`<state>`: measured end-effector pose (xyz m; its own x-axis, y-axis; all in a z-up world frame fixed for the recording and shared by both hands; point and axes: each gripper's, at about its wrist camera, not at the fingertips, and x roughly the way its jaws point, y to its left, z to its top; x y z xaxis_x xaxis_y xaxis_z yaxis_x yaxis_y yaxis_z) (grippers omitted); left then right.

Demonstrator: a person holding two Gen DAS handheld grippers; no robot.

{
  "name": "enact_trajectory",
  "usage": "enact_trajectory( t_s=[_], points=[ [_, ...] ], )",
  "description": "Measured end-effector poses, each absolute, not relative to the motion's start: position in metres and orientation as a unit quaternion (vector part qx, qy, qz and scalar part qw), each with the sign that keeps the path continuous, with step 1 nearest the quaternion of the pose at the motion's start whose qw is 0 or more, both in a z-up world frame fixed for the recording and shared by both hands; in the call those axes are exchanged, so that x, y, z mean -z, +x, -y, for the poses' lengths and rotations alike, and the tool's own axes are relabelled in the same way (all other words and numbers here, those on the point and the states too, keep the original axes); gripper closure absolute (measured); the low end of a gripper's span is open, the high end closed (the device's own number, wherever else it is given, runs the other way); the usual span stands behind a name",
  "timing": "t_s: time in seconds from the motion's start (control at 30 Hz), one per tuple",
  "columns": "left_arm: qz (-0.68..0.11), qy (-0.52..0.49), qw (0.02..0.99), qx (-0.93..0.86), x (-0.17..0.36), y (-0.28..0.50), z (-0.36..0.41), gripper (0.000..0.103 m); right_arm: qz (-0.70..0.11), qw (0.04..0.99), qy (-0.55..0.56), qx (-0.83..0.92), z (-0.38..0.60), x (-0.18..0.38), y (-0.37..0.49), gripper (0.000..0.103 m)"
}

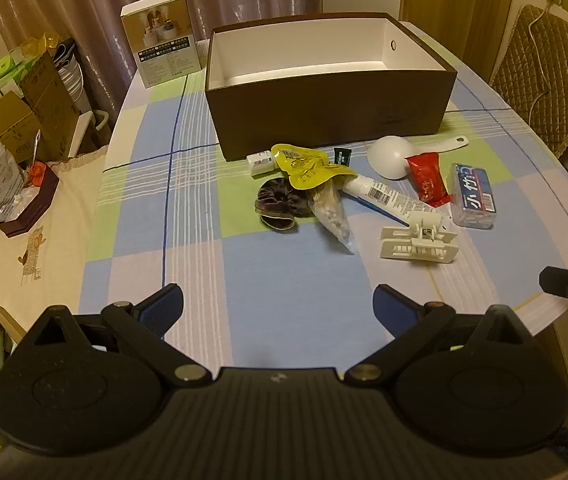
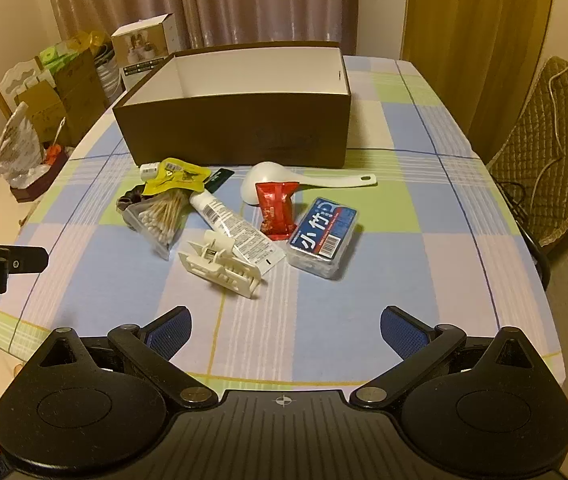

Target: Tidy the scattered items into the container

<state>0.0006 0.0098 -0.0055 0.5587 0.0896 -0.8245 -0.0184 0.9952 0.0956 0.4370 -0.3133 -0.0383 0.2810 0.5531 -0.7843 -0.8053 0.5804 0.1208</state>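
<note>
With both the left gripper [image 1: 277, 312] and right gripper [image 2: 286, 332] released and empty, the white hair clip [image 2: 219, 266] lies nearest, ahead-left of the right gripper, its long axis running diagonally.

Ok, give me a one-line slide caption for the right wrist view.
Open right hand-held gripper above a checked tablecloth, facing scattered small items and an empty brown box.

Back left: I see a product box [image 1: 159, 38] standing upright on the checked counter [image 1: 195, 216].
Right: a quilted chair [image 1: 544, 76].
Behind: curtains [image 1: 83, 8].
</note>
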Motion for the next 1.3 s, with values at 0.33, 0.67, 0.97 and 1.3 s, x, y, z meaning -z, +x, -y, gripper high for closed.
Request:
enact_trajectory(
  t_s=[0.33,0.67,0.97,1.3],
  points=[
    [-0.471,0.038,0.88,-0.035,0.006,0.004,-0.012,0.003,-0.421,0.786,-0.155,-0.425,0.308,0.04,0.435,0.0],
    [-0.473,0.037,0.88,-0.036,0.008,0.007,-0.02,0.003,-0.423,0.788,-0.154,-0.42,0.304,0.041,0.435,0.0],
    [-0.476,0.031,0.878,-0.039,0.011,0.004,-0.03,0.003,-0.422,0.791,-0.157,-0.414,0.294,0.04,0.429,0.0],
    [-0.476,0.027,0.878,-0.04,0.012,0.004,-0.033,0.003,-0.422,0.793,-0.16,-0.409,0.29,0.04,0.426,0.0]
  ],
)
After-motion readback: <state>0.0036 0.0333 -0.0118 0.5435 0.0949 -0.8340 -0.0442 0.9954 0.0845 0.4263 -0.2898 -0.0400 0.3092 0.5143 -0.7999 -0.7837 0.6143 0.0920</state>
